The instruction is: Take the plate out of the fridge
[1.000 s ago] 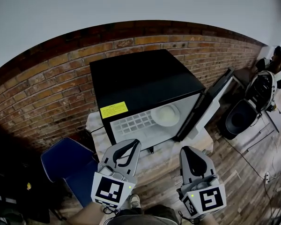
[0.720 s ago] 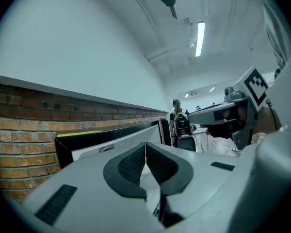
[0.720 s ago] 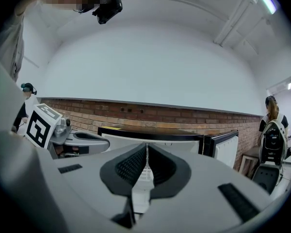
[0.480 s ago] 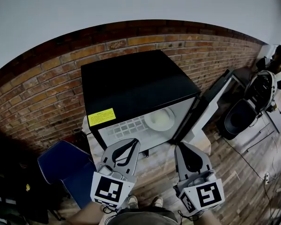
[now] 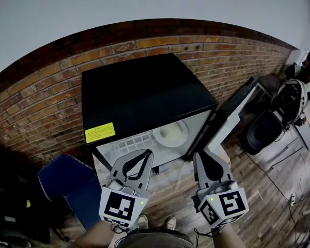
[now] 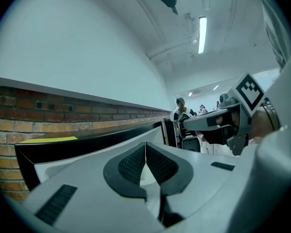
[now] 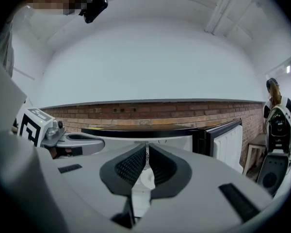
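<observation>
One white plate (image 5: pixel 170 133) still lay inside the fridge (image 5: pixel 139 92), on a pale shelf ahead of both grippers and a little nearer the right one, well apart from either. Just left of it on the same shelf sat a white gridded piece (image 5: pixel 133 142), perhaps an ice tray, though the view was too small to be sure.

The fridge door (image 5: pixel 232 112) already stood swung open, ahead of and to the right of the right gripper (image 5: pixel 201 156), so the opening step looked done. The reach, the grasp and the lift out all remained.

The left gripper (image 5: pixel 144 154) had its jaws together at the tips with nothing between them. The right gripper was likewise closed and empty. Both would likely have to spread before taking the rim.

A yellow label (image 5: pixel 99 132) marked the black cabinet's front edge, ahead of the left gripper. The fridge stood low against a brick wall (image 5: pixel 41 97) with plain pale wall above. A blue chair (image 5: pixel 62 182) sat to the left of the left gripper. Wooden floor (image 5: pixel 268 190) ran off to the right, where a dark round seat or bin (image 5: pixel 263 130) and other gear stood.
</observation>
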The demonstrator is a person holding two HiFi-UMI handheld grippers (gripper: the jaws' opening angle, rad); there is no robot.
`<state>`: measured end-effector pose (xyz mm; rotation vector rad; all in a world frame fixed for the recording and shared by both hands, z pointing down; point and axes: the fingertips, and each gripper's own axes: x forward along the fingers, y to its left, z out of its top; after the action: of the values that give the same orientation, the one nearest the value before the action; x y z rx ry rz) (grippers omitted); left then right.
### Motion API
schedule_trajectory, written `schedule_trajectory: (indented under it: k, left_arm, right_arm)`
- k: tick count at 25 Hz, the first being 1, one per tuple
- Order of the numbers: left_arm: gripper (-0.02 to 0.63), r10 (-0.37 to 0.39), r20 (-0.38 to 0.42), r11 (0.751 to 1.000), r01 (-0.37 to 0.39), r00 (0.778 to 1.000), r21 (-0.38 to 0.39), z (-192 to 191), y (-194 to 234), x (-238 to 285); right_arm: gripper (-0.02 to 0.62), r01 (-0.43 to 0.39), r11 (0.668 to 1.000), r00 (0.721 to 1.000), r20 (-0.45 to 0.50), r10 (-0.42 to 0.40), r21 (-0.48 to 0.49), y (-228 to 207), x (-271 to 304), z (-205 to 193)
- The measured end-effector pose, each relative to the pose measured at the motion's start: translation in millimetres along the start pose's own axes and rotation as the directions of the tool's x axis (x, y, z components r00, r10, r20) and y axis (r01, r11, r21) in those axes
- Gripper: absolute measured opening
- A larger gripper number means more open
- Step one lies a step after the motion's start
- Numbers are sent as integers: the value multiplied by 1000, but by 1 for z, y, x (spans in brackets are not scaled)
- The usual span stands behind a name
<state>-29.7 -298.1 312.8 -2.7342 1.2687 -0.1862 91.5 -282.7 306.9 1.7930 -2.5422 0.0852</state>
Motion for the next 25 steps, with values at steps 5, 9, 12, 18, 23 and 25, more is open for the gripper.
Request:
schedule_trajectory:
  k: [5, 9, 12, 18, 23, 25]
  left_arm:
    - [18, 1, 0, 1000, -1, 1000, 11, -1, 0, 14]
    - [18, 6, -6, 1000, -6, 1000, 3, -3, 1, 22]
    - [18, 11, -14, 1000, -11, 1000, -6, -5, 3, 27]
    - [18, 4, -26, 1000, -4, 1000, 4, -13, 3, 36]
    - [18, -9, -36, 1000, 9, 999, 15, -23, 2, 43]
    - [18, -14, -45, 1000, 14, 999, 11, -29, 0, 46]
  right_arm:
    - [35, -21, 990, 1000, 4, 20, 140, -16, 19, -8]
    - [53, -25, 972, 1000, -3, 27, 235, -27, 30, -19]
    - [81, -9, 959, 1000, -22, 16, 283, -36, 37, -28]
    - [124, 1, 914, 998, -54, 23, 406, -45, 53, -56]
    - [146, 21, 863, 997, -79, 22, 505, -53, 67, -83]
    - [147, 35, 845, 995, -97, 20, 534, -56, 71, -95]
